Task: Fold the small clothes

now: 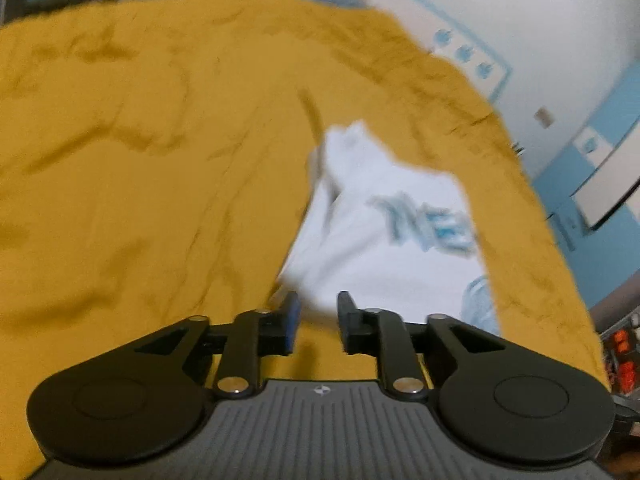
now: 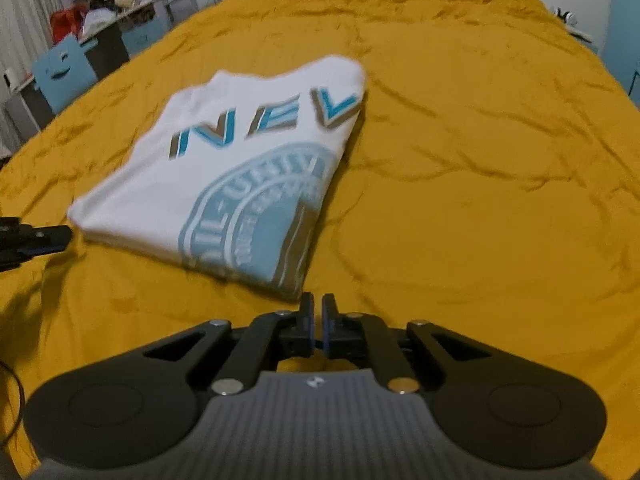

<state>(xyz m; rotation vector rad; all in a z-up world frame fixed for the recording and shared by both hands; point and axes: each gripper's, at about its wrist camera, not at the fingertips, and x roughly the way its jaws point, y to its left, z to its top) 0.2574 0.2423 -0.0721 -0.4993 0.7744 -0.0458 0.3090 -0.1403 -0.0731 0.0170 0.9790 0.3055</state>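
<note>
A white T-shirt (image 2: pixel 240 168) with blue lettering and a round blue print lies folded into a compact rectangle on the mustard-yellow bedspread (image 2: pixel 480 160). My right gripper (image 2: pixel 315 312) is shut and empty, just short of the shirt's near corner. My left gripper (image 1: pixel 318 308) is open and empty, its fingers at the shirt's (image 1: pixel 380 232) near edge; the left wrist view is blurred. The left gripper also shows at the left edge of the right wrist view (image 2: pixel 56 236), beside the shirt's left corner.
The wrinkled bedspread (image 1: pixel 140 160) fills most of both views. Beyond the bed's far left edge stand a blue chair (image 2: pixel 64 72) and cluttered shelves (image 2: pixel 100 4). White and blue walls (image 1: pixel 560 60) lie beyond the bed's right edge.
</note>
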